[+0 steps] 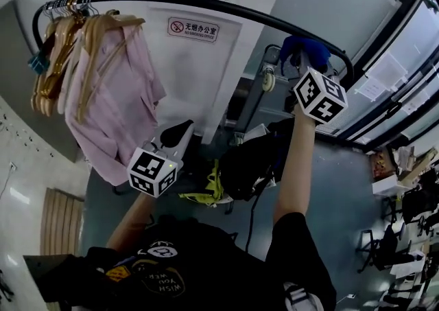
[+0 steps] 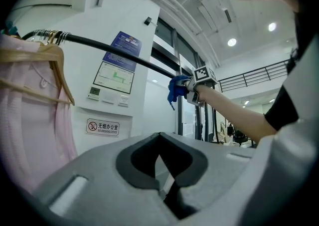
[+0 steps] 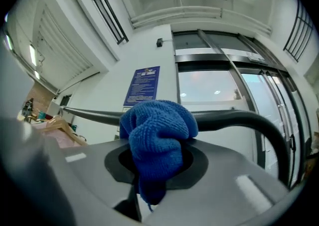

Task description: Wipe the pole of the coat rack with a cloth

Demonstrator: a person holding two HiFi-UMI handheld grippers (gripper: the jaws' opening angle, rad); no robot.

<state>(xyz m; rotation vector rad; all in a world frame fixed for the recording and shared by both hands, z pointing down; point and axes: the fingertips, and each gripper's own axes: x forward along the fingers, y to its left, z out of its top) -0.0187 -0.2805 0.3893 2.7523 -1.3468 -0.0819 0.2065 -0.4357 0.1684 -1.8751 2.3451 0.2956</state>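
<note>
Pressing the blue cloth (image 3: pixel 158 129), clamped in the right gripper (image 3: pixel 157 162), firmly against the pole (image 3: pixel 239 118) while sliding steadily should clean best; the left gripper (image 2: pixel 162 169) is closed, empty.

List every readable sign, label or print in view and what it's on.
"无烟办公室 NO SMOKING OFFICE": no-smoking sign on the white wall panel.
"WISH YOU WER…": print, seen upside down and only partly legible, on the person's black shirt.
Blue poster and wall chart: too small to read.
</note>
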